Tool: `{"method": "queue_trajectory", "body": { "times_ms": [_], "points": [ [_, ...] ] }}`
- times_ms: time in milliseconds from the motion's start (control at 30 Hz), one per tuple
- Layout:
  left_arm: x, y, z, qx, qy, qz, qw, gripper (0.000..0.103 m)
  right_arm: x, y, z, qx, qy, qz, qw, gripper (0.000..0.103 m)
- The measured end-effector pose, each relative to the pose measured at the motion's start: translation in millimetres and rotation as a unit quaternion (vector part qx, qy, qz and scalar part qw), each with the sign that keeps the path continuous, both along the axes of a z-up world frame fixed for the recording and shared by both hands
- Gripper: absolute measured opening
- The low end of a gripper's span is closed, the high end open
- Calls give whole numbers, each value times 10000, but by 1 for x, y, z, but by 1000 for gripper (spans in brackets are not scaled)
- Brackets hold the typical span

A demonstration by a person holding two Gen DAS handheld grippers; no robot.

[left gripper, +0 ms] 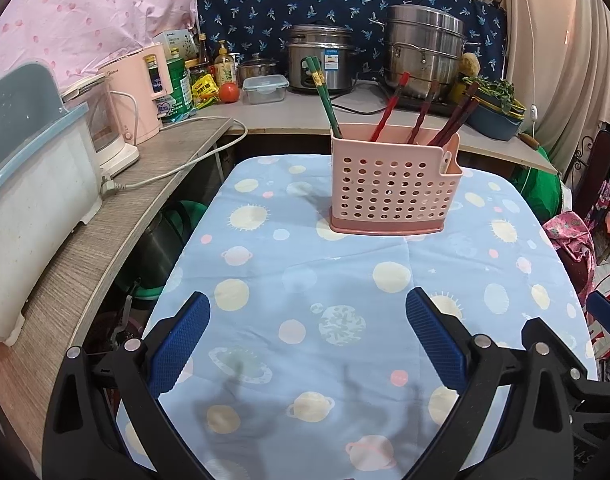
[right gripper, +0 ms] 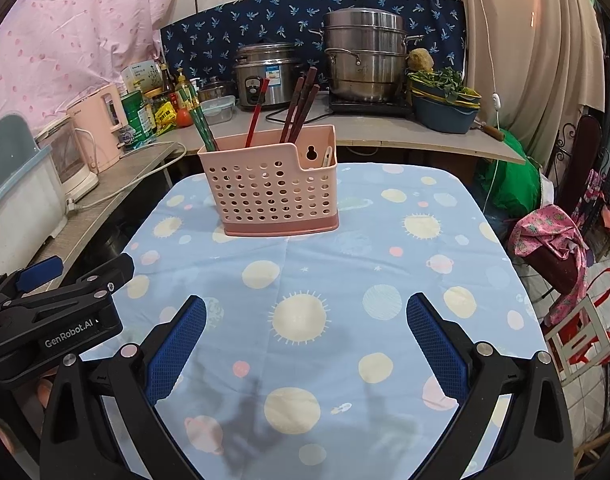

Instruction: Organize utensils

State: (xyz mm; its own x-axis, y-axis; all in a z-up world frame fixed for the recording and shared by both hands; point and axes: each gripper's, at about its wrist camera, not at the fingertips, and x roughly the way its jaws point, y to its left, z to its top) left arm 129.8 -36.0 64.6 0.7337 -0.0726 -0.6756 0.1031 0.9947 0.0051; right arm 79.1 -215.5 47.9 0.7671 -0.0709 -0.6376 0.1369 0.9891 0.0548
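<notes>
Centrally, perforated pink plastic holder [left gripper: 395, 188]; both tongs agape.

The cloth-covered table [left gripper: 289, 272] lies bare between both grippers and the holder [left gripper: 395, 192], giving an unobstructed approach from the near side. Chopsticks [left gripper: 389, 108] project at slants above the holder's rim, crowding entry from above. A shelf [left gripper: 117, 216] with appliances bounds the left edge; the left gripper [right gripper: 77, 280] sits near the right gripper's [right gripper: 305, 324] left flank.

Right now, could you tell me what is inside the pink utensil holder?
The pink utensil holder holds green chopsticks, red and brown chopsticks, and a pale utensil; their lower ends are hidden.
</notes>
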Motion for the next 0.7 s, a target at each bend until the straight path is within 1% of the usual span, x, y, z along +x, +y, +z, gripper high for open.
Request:
{"method": "queue_trajectory", "body": {
  "times_ms": [700],
  "points": [
    [-1, 2, -2, 31, -5, -4, 10000, 94, 0, 2, -1, 3, 7, -29, 10000, 97]
  ]
}}
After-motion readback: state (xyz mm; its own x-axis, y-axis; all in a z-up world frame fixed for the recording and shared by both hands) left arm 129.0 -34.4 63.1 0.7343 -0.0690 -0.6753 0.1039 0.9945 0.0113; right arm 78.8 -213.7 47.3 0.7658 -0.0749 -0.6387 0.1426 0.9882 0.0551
